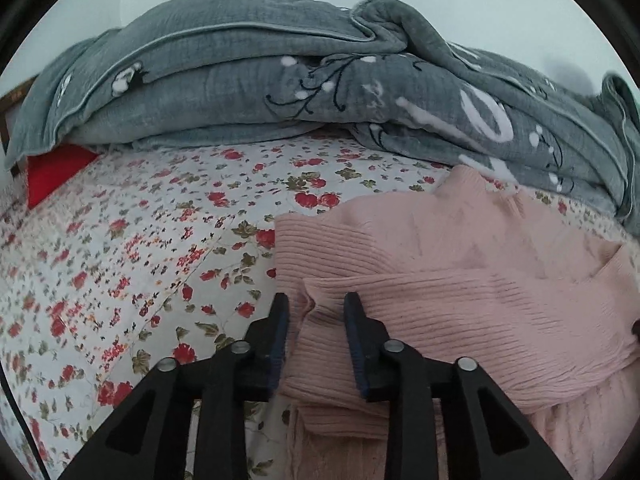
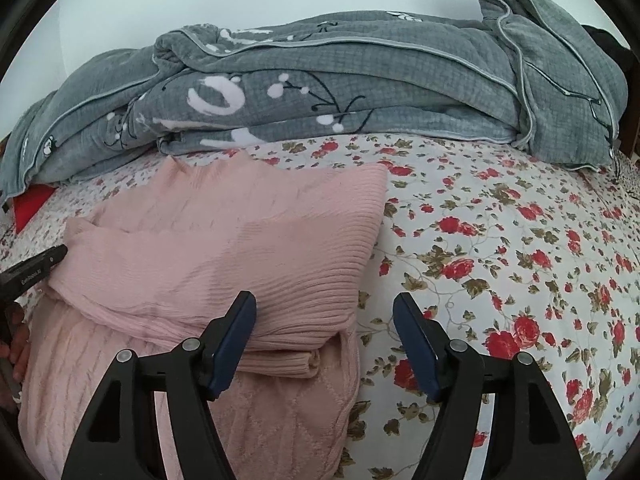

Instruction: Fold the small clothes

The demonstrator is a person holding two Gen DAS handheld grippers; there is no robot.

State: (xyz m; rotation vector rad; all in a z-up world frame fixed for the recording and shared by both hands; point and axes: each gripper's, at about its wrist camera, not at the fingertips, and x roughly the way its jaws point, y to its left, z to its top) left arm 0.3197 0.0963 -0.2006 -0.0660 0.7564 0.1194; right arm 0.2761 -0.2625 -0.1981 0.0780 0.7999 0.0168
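A pink ribbed knit sweater lies partly folded on the floral bedsheet, with a sleeve folded across its body. It also shows in the right wrist view. My left gripper is open, its fingers standing either side of the sleeve cuff at the sweater's left edge, not closed on it. My right gripper is open wide and empty, over the sweater's lower right edge. The left gripper's finger shows at the sweater's left side in the right wrist view.
A bunched grey quilt with white and black patterns lies along the back of the bed, also in the right wrist view. A red item pokes out under its left end. Floral sheet extends right of the sweater.
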